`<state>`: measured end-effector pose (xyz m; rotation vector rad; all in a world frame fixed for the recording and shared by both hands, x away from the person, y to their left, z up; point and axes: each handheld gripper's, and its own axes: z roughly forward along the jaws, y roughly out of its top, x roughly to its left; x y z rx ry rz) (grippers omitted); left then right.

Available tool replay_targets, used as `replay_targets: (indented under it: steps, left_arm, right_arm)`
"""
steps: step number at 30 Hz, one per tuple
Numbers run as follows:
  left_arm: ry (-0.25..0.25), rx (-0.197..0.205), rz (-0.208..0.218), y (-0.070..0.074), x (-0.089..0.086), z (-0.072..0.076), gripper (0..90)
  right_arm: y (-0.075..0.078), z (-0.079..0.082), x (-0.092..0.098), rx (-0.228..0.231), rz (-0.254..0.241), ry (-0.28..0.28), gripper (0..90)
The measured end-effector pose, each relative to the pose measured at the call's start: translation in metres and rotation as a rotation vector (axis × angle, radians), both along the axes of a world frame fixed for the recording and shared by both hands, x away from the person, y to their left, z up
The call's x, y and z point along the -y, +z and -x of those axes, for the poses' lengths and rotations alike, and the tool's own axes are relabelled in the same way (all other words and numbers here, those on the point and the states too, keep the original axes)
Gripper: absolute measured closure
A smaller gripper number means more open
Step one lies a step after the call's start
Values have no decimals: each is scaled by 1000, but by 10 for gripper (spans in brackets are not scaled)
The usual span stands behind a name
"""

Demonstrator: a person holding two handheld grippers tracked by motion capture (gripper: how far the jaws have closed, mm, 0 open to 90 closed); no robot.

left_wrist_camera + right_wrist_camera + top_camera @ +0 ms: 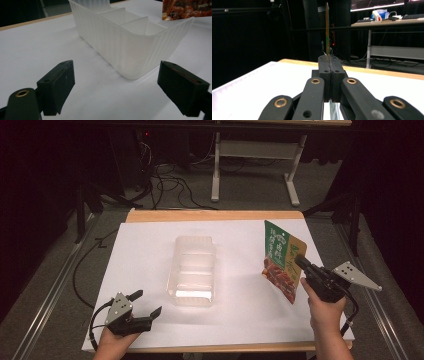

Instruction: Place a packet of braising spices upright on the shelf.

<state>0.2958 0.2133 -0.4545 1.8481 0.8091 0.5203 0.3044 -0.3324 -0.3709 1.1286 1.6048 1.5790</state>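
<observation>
- High view: the right gripper (pixel 303 264) pinches the right edge of a snack bag (pixel 283 260) and holds it up, tilted, above the white table (pixel 150 250), to the right of the clear tray (pixel 192 270). The left gripper (pixel 146 303) rests low at the near-left corner, jaws spread with nothing between them, apart from the tray.
- Left gripper view: the open jaws frame the tray's (pixel 130 50) near rounded corner, but do not touch it. Dividers split the tray into compartments, which look empty. The bag's (pixel 185 10) lower edge hangs beyond the far rim.
- Right gripper view: the jaws are shut on the bag (pixel 327 30), seen edge-on as a thin upright strip rising from the pads (pixel 324 70).
- Risks, as I judge them: the grip takes just a thin margin, so a quick swing could let the bag slip or twist out. The tray looks light and nothing holds it, so a bag lowered against its rim could push or tip it. The bag, held tilted, may catch on a divider instead of dropping into a compartment.
</observation>
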Motion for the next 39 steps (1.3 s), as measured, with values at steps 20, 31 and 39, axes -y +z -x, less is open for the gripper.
replay_targets:
  steps: [20, 31, 39]
  left_arm:
    - [-17, 3, 5, 1, 1, -1, 150]
    - [-13, -4, 15, 1, 1, -4, 150]
    - [-16, -2, 20, 1, 3, -6, 150]
  right_arm:
    - [-18, 30, 21, -5, 48, -61, 900]
    - [-20, 36, 23, -7, 59, -54, 896]
    - [-24, 34, 24, -37, 54, -48, 775]
